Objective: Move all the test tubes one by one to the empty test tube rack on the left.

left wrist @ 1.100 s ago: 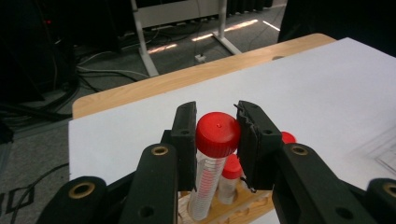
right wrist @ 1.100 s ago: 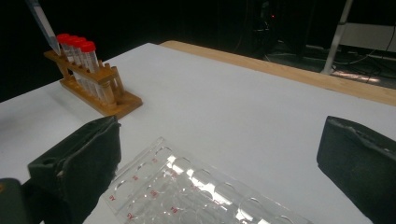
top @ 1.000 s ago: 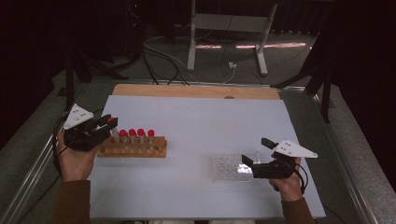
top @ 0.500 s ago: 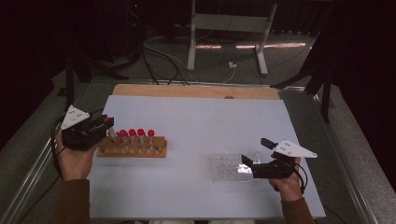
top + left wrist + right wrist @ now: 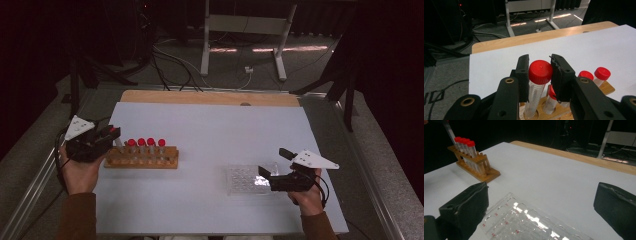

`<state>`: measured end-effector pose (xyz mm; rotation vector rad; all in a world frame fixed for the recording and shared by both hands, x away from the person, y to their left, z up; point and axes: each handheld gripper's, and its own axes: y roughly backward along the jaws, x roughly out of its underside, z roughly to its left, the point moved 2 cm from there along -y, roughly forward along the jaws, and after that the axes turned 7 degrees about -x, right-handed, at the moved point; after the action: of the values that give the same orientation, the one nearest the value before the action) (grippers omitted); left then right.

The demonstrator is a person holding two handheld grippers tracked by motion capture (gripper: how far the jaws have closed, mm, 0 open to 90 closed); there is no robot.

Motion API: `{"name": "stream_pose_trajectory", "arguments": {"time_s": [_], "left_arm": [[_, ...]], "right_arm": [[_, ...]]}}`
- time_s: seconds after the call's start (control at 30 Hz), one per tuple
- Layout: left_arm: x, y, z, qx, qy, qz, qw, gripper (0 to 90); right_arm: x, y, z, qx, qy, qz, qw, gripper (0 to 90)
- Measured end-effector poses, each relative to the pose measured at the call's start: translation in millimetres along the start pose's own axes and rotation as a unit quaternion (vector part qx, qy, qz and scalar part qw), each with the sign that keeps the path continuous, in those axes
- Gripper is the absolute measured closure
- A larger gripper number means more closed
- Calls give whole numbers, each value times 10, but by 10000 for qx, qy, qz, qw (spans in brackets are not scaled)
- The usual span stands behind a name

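A wooden rack stands at the left of the white table and holds several red-capped tubes. My left gripper is at the rack's left end. In the left gripper view it is shut on the red cap of one tube, which leans with its foot in a rack hole. Other caps stand to its right. My right gripper rests at the right, open. Its jaws stand wide apart over a clear well plate. That plate lies flat on the table.
The white table top has a wooden strip along its far edge. Cables and a metal stand's legs lie on the dark floor beyond. From the right gripper, the rack is at the far left.
The left gripper has shifted slightly to the left with the tube in its jaws. The right hand has stayed put.
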<state>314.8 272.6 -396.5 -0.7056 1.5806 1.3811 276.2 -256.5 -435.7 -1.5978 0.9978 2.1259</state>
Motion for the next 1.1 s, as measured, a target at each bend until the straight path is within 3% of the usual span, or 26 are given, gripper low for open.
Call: {"name": "stream_pose_trajectory", "arguments": {"time_s": [1.1], "left_arm": [[241, -134, 8, 32, 167, 224, 9996, 706]], "right_arm": [[5, 4, 0, -19, -10, -12, 10000, 0]]}}
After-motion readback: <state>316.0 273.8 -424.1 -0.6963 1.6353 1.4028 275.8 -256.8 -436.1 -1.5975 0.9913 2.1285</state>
